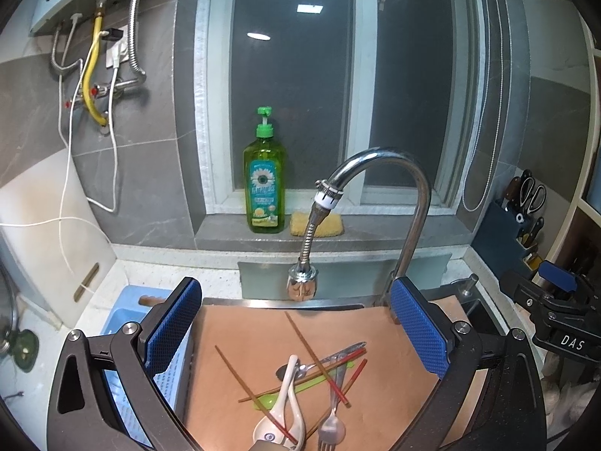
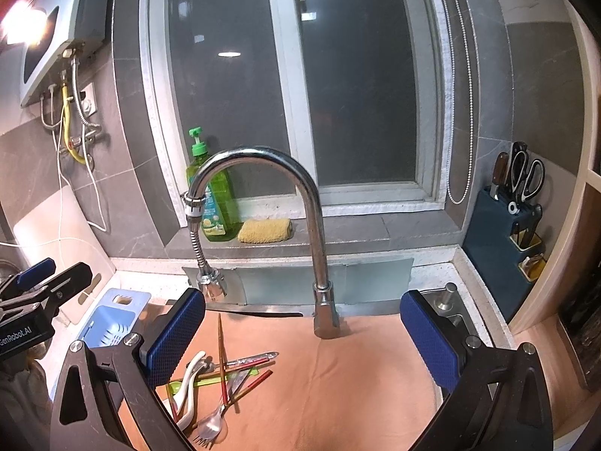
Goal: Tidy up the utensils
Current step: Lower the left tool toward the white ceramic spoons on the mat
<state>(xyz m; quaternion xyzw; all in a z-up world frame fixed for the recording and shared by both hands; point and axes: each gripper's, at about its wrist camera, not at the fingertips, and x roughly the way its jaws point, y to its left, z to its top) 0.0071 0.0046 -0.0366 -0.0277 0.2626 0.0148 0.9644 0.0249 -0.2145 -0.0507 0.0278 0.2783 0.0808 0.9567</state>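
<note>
A heap of utensils lies on an orange mat [image 1: 394,353] [image 2: 357,383] over the sink: red and brown chopsticks [image 1: 319,357] [image 2: 222,368], white ceramic spoons [image 1: 287,406] [image 2: 188,394], a green plastic spoon [image 1: 266,400], a metal spoon [image 1: 300,368] and metal forks [image 1: 330,428] [image 2: 212,426]. My left gripper [image 1: 296,323] hovers open above and behind the heap, nothing between its blue pads [image 1: 172,327]. My right gripper [image 2: 304,334] is open too, with the heap at its left finger. A light blue slotted basket [image 1: 120,323] [image 2: 109,323] stands left of the mat.
A chrome faucet [image 1: 375,203] [image 2: 270,195] with a hose nozzle arches over the mat's far edge. Green dish soap [image 1: 264,188] and a yellow sponge [image 1: 317,223] sit on the sill. A blue knife holder [image 2: 503,248] stands at the right; a white cutting board [image 1: 49,233] leans left.
</note>
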